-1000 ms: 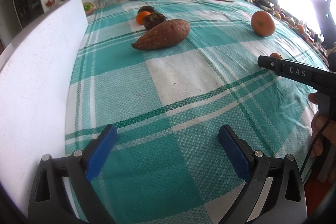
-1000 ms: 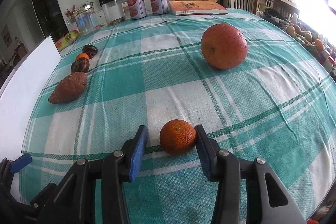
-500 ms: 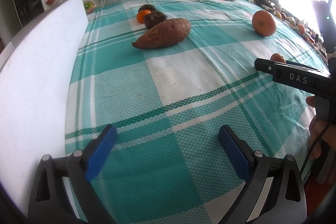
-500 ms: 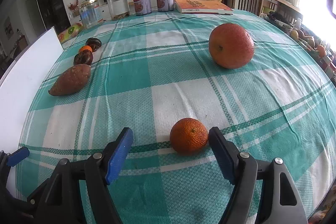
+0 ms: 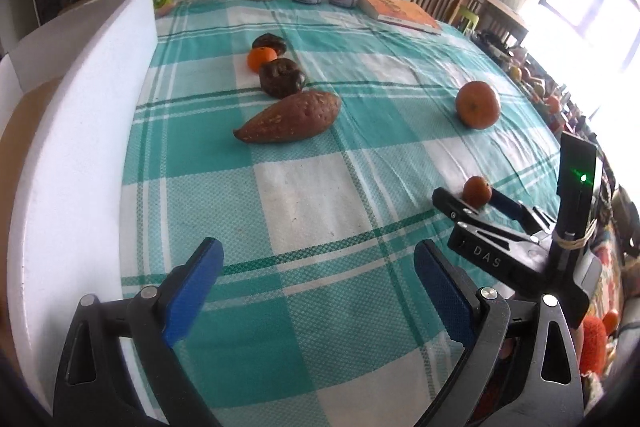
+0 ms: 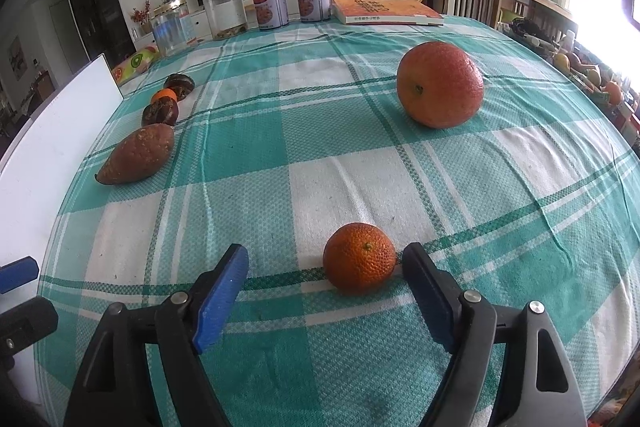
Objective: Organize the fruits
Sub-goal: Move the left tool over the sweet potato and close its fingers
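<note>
A small mandarin (image 6: 359, 269) lies on the checked tablecloth between the fingers of my right gripper (image 6: 326, 287), close to the right pad; the jaws stand wide open and do not hold it. The same mandarin (image 5: 477, 190) and right gripper (image 5: 476, 205) show in the left wrist view. A large orange (image 6: 440, 85) sits farther back right. A sweet potato (image 6: 138, 155), two dark fruits (image 6: 160, 113) and a small orange (image 6: 165, 94) line up at left. My left gripper (image 5: 316, 285) is open and empty over the cloth.
A white foam board (image 5: 76, 131) stands along the table's left edge. Jars (image 6: 224, 13), two cans (image 6: 268, 1) and an orange book (image 6: 384, 11) stand at the far end. Chairs and a cluttered sideboard are at the right.
My right gripper has opened from nearly closed around the mandarin to wide open; the mandarin stays on the cloth. My left gripper has lifted and turned, showing more of the right gripper.
</note>
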